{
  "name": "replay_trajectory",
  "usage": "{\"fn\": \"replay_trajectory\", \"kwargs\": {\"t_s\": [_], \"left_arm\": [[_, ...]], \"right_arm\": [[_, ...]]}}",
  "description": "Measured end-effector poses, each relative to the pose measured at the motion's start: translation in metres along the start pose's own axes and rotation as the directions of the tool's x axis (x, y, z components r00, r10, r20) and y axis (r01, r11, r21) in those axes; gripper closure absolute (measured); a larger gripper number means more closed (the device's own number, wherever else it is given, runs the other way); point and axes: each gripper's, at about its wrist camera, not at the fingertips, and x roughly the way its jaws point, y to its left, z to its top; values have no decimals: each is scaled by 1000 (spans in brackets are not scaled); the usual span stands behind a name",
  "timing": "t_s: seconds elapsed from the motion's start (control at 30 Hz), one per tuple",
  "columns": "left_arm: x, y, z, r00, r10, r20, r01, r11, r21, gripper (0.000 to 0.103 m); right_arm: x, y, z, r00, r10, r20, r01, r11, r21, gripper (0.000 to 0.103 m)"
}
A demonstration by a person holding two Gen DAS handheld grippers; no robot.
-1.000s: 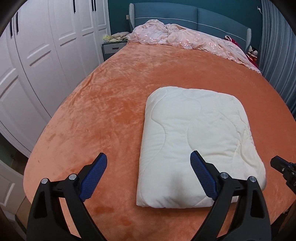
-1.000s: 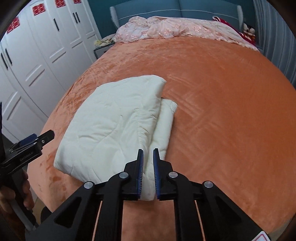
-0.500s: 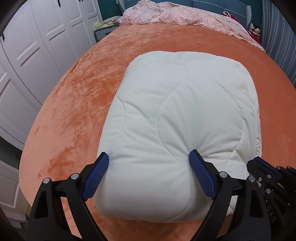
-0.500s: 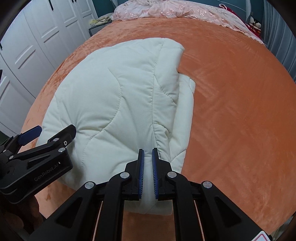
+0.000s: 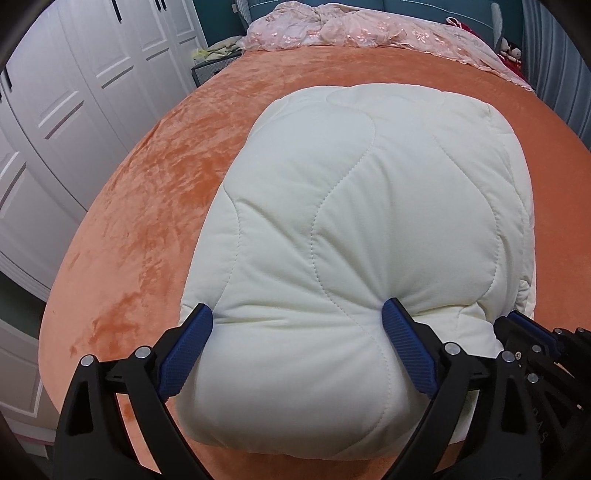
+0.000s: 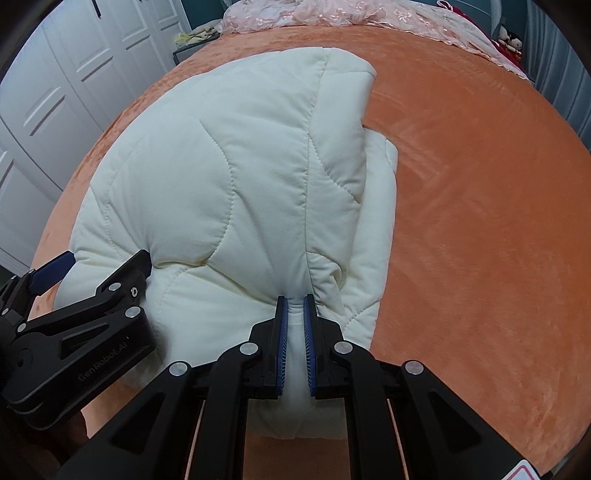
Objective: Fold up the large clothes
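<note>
closer now than a second ago, both grippers up against the near edge of the folded cream quilt [image 5: 369, 229], which fills far more of each view than before. left gripper [image 5: 299, 347] spread wide, blue pads [image 5: 406, 350] dug into the near end of the bundle on either side, padding bulging between them; wide apart but pressing on the fabric, not clamped shut. right gripper [image 6: 294, 321] nearly closed, pinching a narrow ridge of the quilt [image 6: 229, 192] at its near right part, cloth puckered and gathered between the blue pads [image 6: 281, 339]. folded into a thick rectangle, lying on the orange bedspread [image 5: 147, 206], near end of the bed, lower layers showing along the right side in the right wrist view. left gripper's black frame [image 6: 74, 332] visible at left there, touching the quilt's near left corner. far off: pink bedding [image 5: 354, 33] heaped at the head of the bed, white wardrobe doors [image 5: 74, 92] along the left.
</note>
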Motion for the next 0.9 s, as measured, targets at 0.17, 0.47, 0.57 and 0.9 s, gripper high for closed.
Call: {"fn": "replay_trajectory", "kwargs": {"t_s": [0.17, 0.47, 0.57, 0.9], "left_arm": [[3, -2, -1, 1000, 13, 13, -13, 1000, -8, 11], [-35, 10, -9, 998, -24, 55, 28, 997, -73, 12], [-56, 11, -25, 994, -37, 99, 45, 995, -83, 12], [-89, 6, -110, 982, -47, 185, 79, 983, -168, 12]], "right_arm": [[4, 4, 0, 1000, -5, 4, 5, 1000, 0, 95], [-46, -4, -6, 991, 43, 123, -47, 999, 24, 81], [-73, -5, -28, 975, 15, 222, -16, 1000, 3, 54], [-99, -25, -122, 922, -44, 385, 35, 999, 29, 26]]}}
